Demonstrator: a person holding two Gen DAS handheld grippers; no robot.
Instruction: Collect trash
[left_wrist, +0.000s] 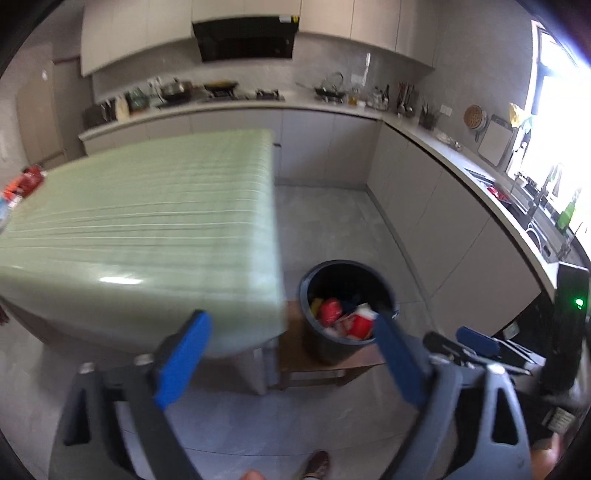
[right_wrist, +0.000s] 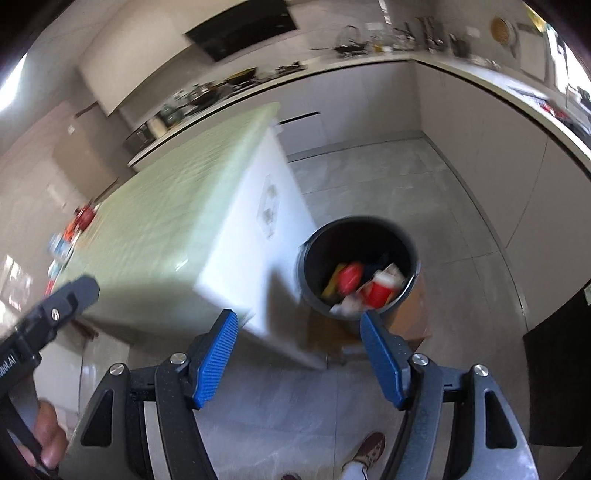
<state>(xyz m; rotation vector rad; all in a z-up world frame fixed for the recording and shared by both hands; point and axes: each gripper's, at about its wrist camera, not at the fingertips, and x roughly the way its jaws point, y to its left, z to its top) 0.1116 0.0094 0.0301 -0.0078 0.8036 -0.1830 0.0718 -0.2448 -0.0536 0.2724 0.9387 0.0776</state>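
Grippers both wide, empty: left gripper (left_wrist: 291, 325), right gripper (right_wrist: 299, 328) | round dark plastic bin (right_wrist: 360, 266) of trash beyond right fingertips | remaining red wrappers (left_wrist: 27, 182) far left on green-striped table (left_wrist: 147, 221); approach low, square.

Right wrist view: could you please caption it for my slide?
Open right gripper above a dark bin of trash beside the green table.

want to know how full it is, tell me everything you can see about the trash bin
The trash bin is a round, dark grey bucket that looks like plastic, upright and open with no lid. It stands on a low brown wooden stool beside the green-topped table. Inside lies a pile of red, white and yellow packaging, well below the rim. Neither gripper touches it.
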